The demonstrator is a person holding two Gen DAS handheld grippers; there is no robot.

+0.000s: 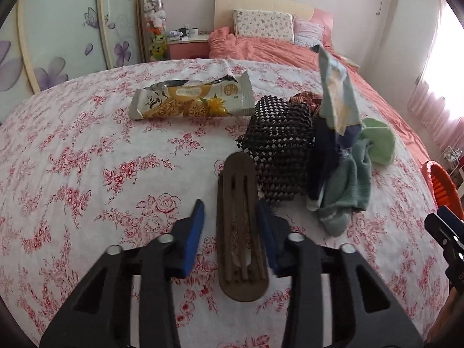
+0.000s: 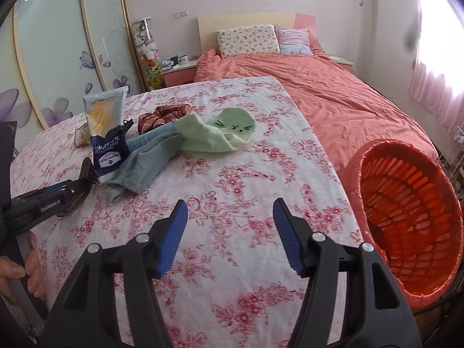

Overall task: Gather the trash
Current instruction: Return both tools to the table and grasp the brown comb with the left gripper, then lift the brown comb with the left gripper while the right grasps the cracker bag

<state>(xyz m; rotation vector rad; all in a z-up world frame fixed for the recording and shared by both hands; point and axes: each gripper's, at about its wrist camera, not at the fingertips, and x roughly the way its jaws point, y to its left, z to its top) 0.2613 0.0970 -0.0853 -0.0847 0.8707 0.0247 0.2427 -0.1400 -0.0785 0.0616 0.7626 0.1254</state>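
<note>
Left gripper (image 1: 230, 204) is hovering low over the white tablecloth with pink roses (image 1: 87, 159), fingers fairly narrow around a flat brown oval slotted piece (image 1: 240, 232) that's lying between them. The pad on the picture's left is sitting just clear of it with a sliver of cloth showing, so it isn't clamping yet.

Trash-wise, the torn yellow-and-white snack wrapper (image 1: 191, 98) is lying flat further back on the table. A pale blue and navy foil pouch (image 1: 336, 98) is standing upright beside a black woven mesh mat (image 1: 278, 150), leaning into a teal towel (image 1: 345, 191) and a light green cloth (image 1: 380, 145).

Right gripper (image 2: 230, 232) is hanging wide with nothing in it, over bare tablecloth. The orange slatted basket lined with a red bag (image 2: 411, 217) is sitting off the table's right edge, tilted toward the camera.
</note>
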